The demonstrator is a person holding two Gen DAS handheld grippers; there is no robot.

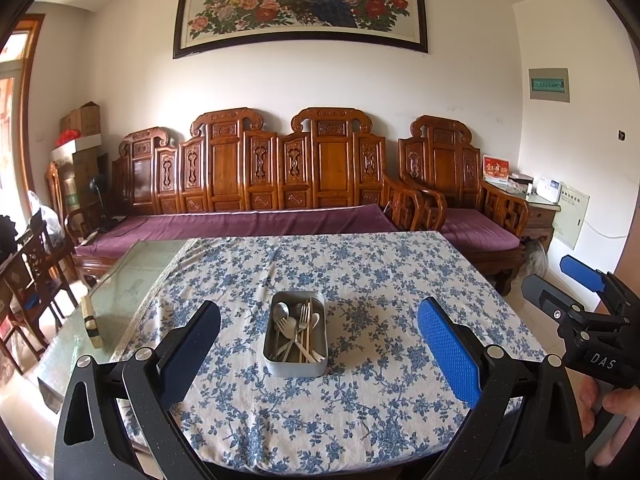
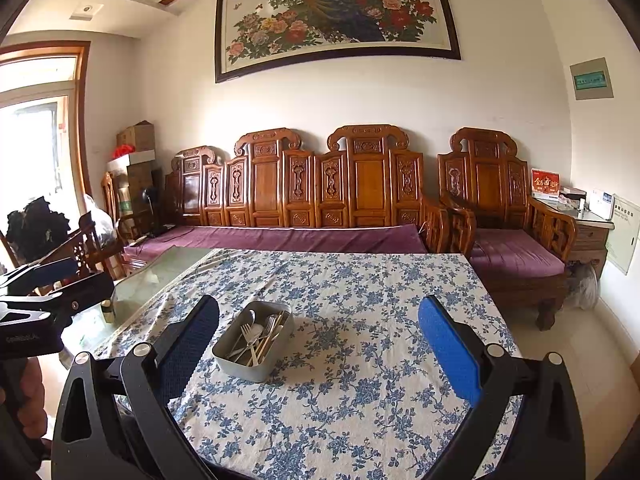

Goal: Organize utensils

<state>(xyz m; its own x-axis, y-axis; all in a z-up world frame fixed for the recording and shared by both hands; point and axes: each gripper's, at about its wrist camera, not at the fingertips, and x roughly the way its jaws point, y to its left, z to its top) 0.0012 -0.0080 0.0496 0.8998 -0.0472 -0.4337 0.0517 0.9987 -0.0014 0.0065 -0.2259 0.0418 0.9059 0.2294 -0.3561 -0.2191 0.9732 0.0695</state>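
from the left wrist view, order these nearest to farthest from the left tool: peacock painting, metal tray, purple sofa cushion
1. metal tray, on the tablecloth, straight ahead of the left tool
2. purple sofa cushion, behind the table
3. peacock painting, high on the back wall

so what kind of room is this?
Likely a home living room: carved wooden sofa with purple cushions, framed peacock painting on the wall, and a table under a floral cloth holding a utensil tin.
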